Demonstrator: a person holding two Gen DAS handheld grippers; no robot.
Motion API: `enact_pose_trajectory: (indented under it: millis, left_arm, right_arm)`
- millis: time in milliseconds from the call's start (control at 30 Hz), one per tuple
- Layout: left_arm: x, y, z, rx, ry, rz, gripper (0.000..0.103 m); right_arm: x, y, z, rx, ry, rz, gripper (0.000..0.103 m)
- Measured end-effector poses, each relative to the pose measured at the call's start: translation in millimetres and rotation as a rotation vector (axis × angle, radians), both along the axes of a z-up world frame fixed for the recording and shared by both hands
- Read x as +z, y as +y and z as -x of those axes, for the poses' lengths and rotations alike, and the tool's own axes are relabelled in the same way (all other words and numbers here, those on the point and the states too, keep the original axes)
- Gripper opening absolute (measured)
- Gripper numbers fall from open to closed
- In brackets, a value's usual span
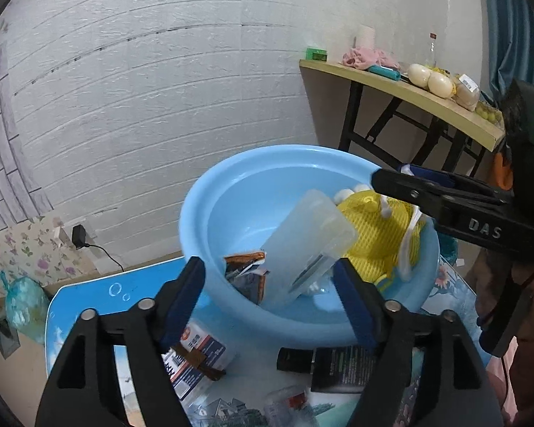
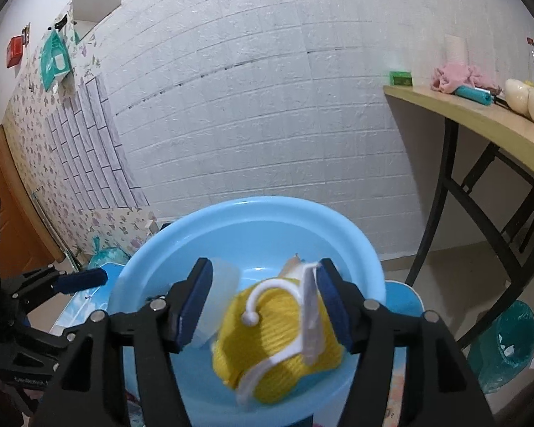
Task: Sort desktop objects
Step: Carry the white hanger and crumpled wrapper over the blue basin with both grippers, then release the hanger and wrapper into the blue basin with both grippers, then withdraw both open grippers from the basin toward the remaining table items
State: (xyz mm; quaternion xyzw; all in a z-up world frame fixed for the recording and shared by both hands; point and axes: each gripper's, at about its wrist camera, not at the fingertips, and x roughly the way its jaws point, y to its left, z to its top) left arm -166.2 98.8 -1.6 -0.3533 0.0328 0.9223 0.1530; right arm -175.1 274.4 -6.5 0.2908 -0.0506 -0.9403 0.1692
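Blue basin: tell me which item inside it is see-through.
The translucent plastic box, tilted against the basin wall. The yellow mesh item and the brown packet beside it are opaque.

A light blue basin [image 1: 231,192] is seen on the bench [image 1: 89,295]. Inside it, a translucent plastic container [image 1: 302,242] lies tilted, just beyond the left gripper [image 1: 270,284], whose jaws stand apart without pressing it. A yellow mesh item [image 1: 373,235] with white straps and an orange packet [image 1: 247,274] are also held in the basin. The right gripper [image 1: 384,181] reaches over the rim from the right.
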Motion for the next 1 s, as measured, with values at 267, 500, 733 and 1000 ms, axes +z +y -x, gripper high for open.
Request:
enact_pose_trajectory:
  millis: [267,500,733,1000]
  left_arm:
    - [3,-22,-25,0.056,0.005,-0.013,0.087]
    - [0,-44,-52,0.107,-0.001,-0.004,0.091]
    - [-19,-68,-82,0.16,-0.045,-0.002,0.095]
    - [-53,-82,-117,0.184,-0.112,0.042,0.095]
  right_arm:
    - [3,3,-25,-0.006,-0.008,-0.01,0.061]
    - [2,7,-50,-0.018,-0.022,-0.018,0.061]
    - [-8,17,-80,-0.047,-0.055,-0.017,0.061]
    - [-33,15,-111,-0.052,-0.115,-0.075,0.061]
